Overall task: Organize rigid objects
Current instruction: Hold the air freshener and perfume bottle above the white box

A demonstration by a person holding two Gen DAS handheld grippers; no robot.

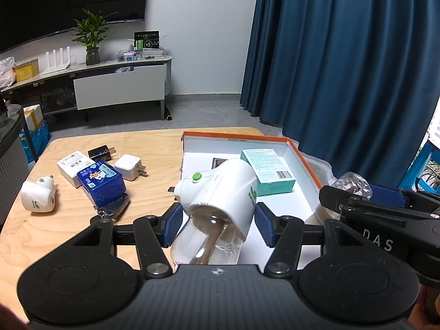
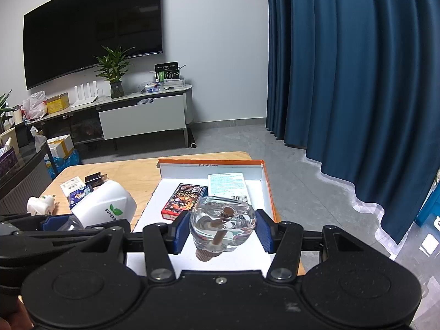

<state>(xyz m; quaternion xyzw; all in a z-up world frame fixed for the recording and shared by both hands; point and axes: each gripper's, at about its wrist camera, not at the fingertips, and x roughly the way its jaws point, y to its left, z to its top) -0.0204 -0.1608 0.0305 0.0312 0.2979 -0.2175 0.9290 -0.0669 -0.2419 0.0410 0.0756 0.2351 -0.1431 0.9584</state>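
Boxes (image 2: pixel 227 187) in tray (image 2: pixel 268 181): 2; each claw, left (image 1: pixel 218 224) and right (image 2: pixel 223 232), grips 1 bottle (image 2: pixel 222 220).

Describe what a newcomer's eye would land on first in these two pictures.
Two hand-held grippers fill the foreground: the left gripper clamps a white plug-in device with a green button, the right gripper a clear bottle with a brown wick. Ahead of them lies an open orange-rimmed box on the wooden table.

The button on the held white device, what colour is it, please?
Green button, clearest in the left wrist view.
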